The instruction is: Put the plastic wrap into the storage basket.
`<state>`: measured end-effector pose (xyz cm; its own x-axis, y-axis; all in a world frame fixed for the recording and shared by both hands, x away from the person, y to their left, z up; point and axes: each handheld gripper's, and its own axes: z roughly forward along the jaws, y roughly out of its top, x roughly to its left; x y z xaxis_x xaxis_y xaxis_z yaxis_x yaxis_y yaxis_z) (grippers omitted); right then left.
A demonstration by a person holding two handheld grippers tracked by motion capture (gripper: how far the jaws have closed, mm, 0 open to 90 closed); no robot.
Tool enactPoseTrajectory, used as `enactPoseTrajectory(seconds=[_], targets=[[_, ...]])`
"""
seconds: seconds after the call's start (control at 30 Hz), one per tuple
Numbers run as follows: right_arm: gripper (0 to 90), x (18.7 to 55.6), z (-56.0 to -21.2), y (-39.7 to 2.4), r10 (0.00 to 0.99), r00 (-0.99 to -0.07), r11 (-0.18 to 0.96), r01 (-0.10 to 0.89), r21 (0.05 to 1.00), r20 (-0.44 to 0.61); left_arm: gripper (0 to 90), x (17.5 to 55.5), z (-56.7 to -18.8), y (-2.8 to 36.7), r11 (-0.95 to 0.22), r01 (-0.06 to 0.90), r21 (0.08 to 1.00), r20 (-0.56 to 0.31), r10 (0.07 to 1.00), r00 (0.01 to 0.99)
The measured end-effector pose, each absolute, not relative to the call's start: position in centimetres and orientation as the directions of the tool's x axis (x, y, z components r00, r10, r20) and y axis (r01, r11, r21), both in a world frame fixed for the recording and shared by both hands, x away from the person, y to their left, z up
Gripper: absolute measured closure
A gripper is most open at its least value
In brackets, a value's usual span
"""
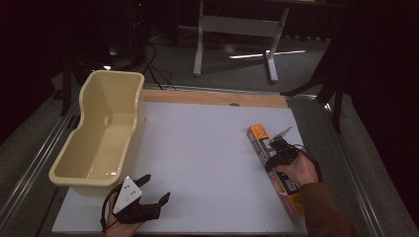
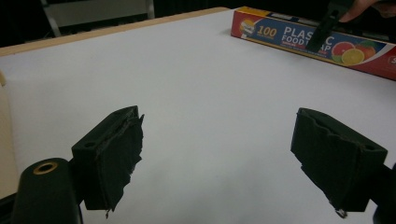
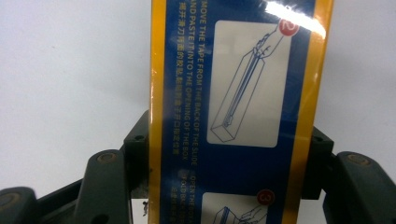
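A long orange and blue box of plastic food wrap (image 1: pixel 258 136) lies at the right of the white board, end pointing away from me. My right gripper (image 1: pixel 275 154) comes down over its middle, one jaw on each long side. In the right gripper view the two black jaws sit against both edges of the box (image 3: pixel 238 93), and the gripper (image 3: pixel 229 140) is shut on it. The left gripper (image 1: pixel 150 190) rests at the near left with its jaws wide apart. In its own view that gripper (image 2: pixel 219 158) is open over bare board, and the box (image 2: pixel 299 39) lies far off.
A cream plastic tub (image 1: pixel 113 74) stands along the left edge of the white board (image 1: pixel 207 163). A wooden strip (image 1: pixel 212 97) runs along the board's far edge. Beyond it are a grey floor, cables and a white table frame (image 1: pixel 237 29).
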<state>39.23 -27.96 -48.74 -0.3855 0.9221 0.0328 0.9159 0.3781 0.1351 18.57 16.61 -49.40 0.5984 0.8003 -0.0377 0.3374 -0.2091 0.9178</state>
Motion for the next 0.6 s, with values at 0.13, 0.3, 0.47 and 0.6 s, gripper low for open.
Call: enactPoseTrajectory(seconds=[0.13,0.3,0.47,0.6], targets=[[39.4,39.2,-48.6,-28.5,0.932,-0.351,0.337,0.931,0.142,0.094,16.3,18.6,-49.4,16.6,-0.211,0.338,0.917,-0.036,0.801,0.598],[39.4,39.0,-48.5,-28.8,0.93,-0.334,0.311,0.938,0.154,0.154,16.4,18.6,-49.4,16.6,-0.212,0.339,0.917,-0.036,0.801,0.597],[39.4,38.9,-48.1,-29.1,0.924,-0.305,0.266,0.946,0.186,0.231,16.4,18.6,-49.4,16.6,-0.21,0.339,0.917,-0.037,0.801,0.597],[39.4,38.8,-47.6,-28.8,0.906,-0.295,0.237,0.948,0.213,0.304,16.4,18.6,-49.4,16.6,-0.212,0.338,0.917,-0.035,0.801,0.598]])
